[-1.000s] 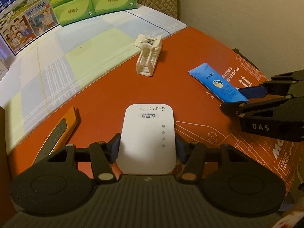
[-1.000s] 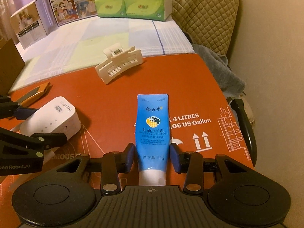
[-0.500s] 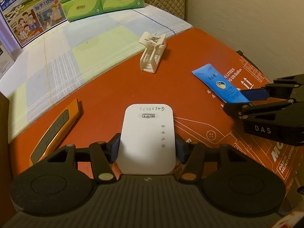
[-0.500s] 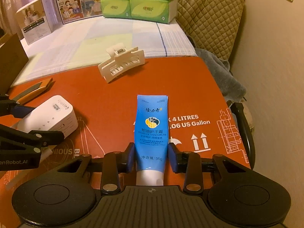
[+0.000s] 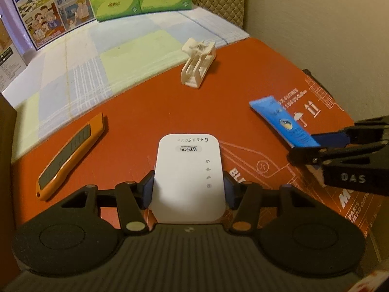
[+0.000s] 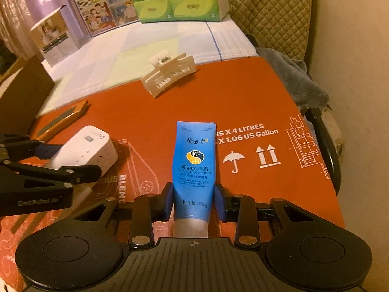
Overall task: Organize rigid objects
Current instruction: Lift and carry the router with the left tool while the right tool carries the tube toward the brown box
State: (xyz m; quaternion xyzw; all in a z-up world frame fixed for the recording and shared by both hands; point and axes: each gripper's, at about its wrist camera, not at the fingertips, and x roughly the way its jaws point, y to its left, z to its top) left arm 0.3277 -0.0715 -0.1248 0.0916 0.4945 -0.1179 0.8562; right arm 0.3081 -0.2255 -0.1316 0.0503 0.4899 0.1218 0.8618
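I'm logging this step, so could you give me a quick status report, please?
Left gripper shut on white plug-in box. Right gripper shut on blue tube. Hair clip and orange knife lie apart, nothing blocking.

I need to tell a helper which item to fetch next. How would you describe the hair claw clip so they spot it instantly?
Look at the orange-red cardboard sheet on the bed, then at its far edge beside the checked bedsheet. The hair claw clip lies there alone, away from both grippers. It is the only cream, toothed item; the utility knife is orange and flat.
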